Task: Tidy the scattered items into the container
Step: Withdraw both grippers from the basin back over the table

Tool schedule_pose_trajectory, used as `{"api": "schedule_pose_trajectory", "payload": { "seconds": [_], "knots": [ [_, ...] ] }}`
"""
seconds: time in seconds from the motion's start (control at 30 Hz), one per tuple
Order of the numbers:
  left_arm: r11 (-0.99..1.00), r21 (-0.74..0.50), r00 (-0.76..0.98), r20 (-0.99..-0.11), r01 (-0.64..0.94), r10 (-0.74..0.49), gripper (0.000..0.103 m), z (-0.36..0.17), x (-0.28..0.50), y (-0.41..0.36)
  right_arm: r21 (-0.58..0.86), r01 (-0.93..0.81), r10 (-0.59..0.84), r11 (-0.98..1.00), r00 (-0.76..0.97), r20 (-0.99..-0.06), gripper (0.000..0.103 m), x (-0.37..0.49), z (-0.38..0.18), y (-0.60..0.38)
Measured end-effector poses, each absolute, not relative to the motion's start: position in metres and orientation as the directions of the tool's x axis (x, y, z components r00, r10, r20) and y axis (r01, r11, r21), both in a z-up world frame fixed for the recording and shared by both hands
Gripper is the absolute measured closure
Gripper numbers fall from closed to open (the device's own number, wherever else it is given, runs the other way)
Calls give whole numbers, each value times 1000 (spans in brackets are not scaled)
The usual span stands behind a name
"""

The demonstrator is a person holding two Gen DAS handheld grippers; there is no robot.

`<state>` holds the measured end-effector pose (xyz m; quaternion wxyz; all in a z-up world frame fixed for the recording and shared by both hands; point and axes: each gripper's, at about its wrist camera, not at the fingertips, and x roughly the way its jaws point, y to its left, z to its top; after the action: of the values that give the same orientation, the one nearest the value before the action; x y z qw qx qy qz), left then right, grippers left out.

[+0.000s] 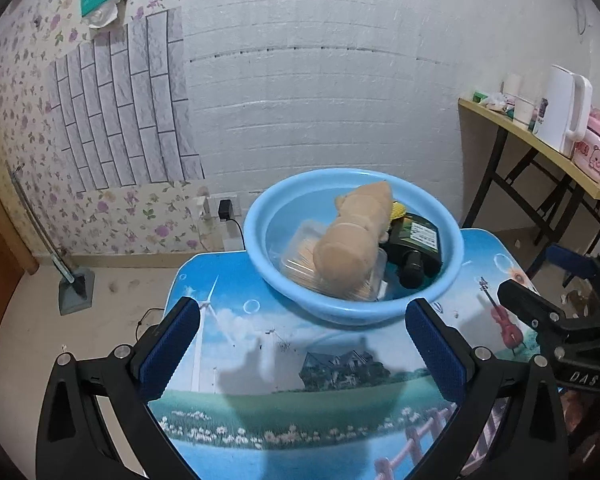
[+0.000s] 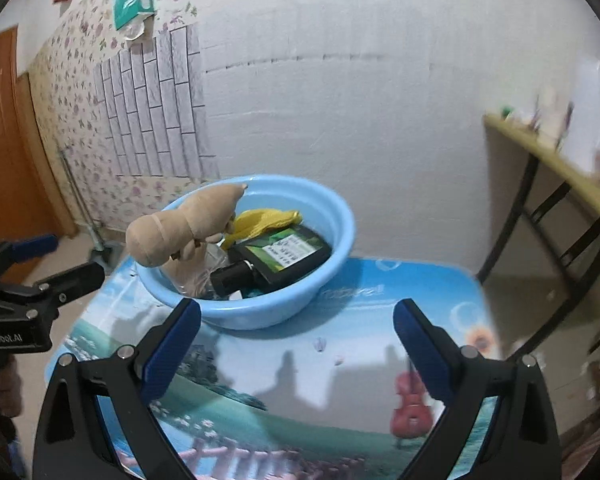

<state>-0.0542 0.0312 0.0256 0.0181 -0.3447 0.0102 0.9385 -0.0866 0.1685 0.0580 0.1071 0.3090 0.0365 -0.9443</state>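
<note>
A light blue basin (image 1: 300, 304) (image 2: 324, 216) stands at the far end of a small picture-printed table (image 1: 300, 400) (image 2: 300, 380). Inside it lie a tan plush toy (image 1: 356, 236) (image 2: 184, 224), a clear plastic box (image 1: 300, 240), a dark bottle with a green label (image 1: 416, 244) (image 2: 284, 256) and a yellow cloth (image 2: 264, 218). My left gripper (image 1: 302, 332) hangs open over the table in front of the basin, nothing between its fingers. My right gripper (image 2: 298, 336) is open too, short of the basin, with nothing in it.
A folding side table (image 1: 540, 148) (image 2: 560, 168) with a white kettle (image 1: 564, 112) and small items stands at the right. A charger with a cable (image 1: 226, 212) sits on the wall behind. A broom (image 1: 52, 248) leans by the floral wall at the left.
</note>
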Motion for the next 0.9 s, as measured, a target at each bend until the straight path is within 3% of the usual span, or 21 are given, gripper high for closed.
{"api": "schedule_pose_trajectory", "payload": {
  "seconds": [0.6, 0.9],
  "knots": [
    [-999, -29, -798, -601, -29, 41, 0, 48, -14, 33, 87, 225, -232, -970, -773, -591, 4, -64, 72, 172],
    [-995, -93, -787, -609, -45, 92, 0, 45, -21, 21, 54, 191, -186, -980, -790, -585, 4, -69, 70, 165]
  ]
}}
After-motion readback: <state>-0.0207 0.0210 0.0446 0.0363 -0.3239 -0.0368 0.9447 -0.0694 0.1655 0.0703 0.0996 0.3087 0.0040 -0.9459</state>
